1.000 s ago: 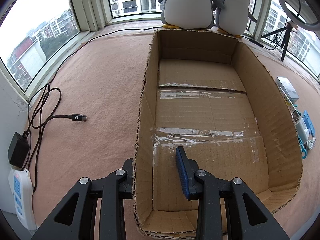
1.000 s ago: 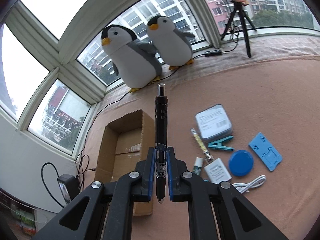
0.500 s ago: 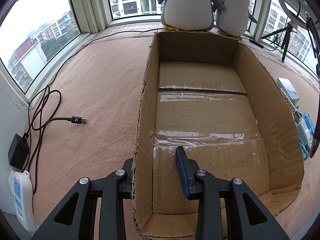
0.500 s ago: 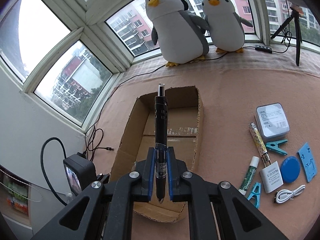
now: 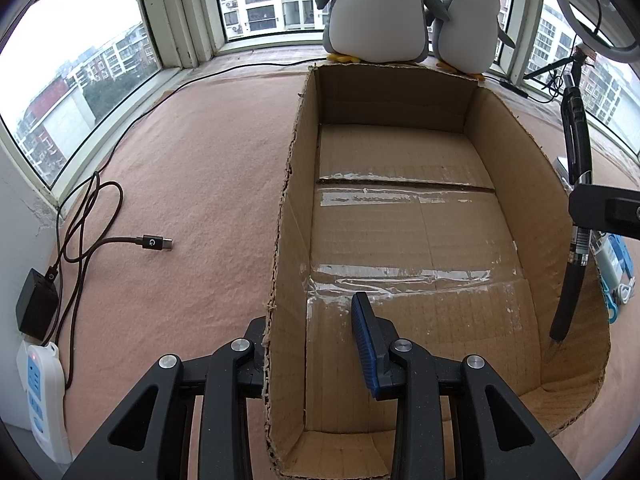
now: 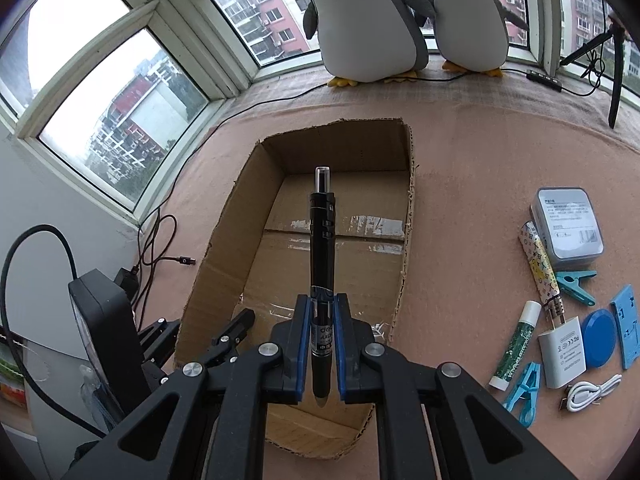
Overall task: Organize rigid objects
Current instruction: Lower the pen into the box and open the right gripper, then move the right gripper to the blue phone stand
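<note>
An open cardboard box (image 5: 392,96) lies on the pink carpet with nothing inside. My left gripper (image 5: 308,332) straddles its near left wall. One finger is outside against the wall, and the blue pad (image 5: 364,344) is inside, with a gap to the wall. My right gripper (image 6: 322,320) is shut on a black pen (image 6: 322,240) and holds it above the box (image 6: 224,248), tip toward the camera. In the left wrist view the pen (image 5: 576,200) hangs over the box's right wall.
Right of the box lie a grey case (image 6: 568,224), patterned tube (image 6: 538,264), glue stick (image 6: 516,348), white charger (image 6: 562,344), blue disc (image 6: 598,338), clips and a white cable (image 6: 592,392). Two plush penguins (image 6: 368,20) stand behind. A power strip (image 5: 40,392) and black cable (image 5: 152,242) lie left.
My right gripper has carried the pen leftward from above the small items to above the box, and the pen now shows at the right of the left wrist view. The left gripper stayed put.
</note>
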A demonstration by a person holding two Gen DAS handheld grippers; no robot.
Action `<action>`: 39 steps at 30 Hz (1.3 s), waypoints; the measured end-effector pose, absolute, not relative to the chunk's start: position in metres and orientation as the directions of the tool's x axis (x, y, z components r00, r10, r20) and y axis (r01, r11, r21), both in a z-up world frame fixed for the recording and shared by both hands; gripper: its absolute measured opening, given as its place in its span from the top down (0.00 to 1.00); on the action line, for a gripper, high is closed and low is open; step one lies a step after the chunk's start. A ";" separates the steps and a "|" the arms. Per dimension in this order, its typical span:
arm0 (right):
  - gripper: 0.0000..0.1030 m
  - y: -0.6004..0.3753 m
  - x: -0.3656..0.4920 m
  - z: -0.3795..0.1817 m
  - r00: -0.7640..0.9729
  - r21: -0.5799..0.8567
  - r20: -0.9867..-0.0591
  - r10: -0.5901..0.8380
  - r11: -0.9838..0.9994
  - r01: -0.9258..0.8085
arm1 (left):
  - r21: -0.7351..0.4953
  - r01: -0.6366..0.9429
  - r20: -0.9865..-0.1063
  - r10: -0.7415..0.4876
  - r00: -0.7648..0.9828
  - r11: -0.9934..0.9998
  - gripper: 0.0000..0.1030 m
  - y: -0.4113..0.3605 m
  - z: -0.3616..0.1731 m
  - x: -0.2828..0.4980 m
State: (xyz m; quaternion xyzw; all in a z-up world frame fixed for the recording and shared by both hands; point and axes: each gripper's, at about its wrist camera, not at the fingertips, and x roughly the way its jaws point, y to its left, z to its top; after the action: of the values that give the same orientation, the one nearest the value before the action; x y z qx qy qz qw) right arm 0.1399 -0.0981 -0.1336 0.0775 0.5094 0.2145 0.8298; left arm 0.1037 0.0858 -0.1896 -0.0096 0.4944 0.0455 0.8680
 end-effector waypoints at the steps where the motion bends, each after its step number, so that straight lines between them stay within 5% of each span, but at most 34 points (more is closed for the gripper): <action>1: 0.90 -0.098 0.140 -0.135 0.386 0.344 -0.815 0.432 0.897 -0.277 | 0.028 -0.089 -0.859 0.070 0.507 0.996 0.67 0.086 -0.190 0.104; 9: 0.72 -0.097 0.140 -0.136 0.394 0.325 -0.819 0.418 0.903 -0.282 | 0.030 -0.088 -0.859 0.070 0.508 0.996 0.67 0.086 -0.190 0.104; 29: 0.63 -0.149 0.122 -0.109 0.484 0.358 -0.766 0.423 0.906 -0.225 | 0.040 -0.084 -0.857 0.077 0.509 0.996 0.67 0.085 -0.190 0.106; 39: 0.63 -0.247 0.098 -0.092 0.619 0.347 -0.724 0.306 0.936 -0.057 | 0.042 -0.082 -0.856 0.078 0.511 0.996 0.67 0.084 -0.191 0.106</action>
State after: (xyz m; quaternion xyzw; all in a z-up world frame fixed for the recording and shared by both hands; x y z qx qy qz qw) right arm 0.0983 -0.2468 -0.0915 0.1467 0.4245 0.1020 0.8876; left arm 0.1065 0.0844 -0.1905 -0.0021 0.4925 0.0463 0.8691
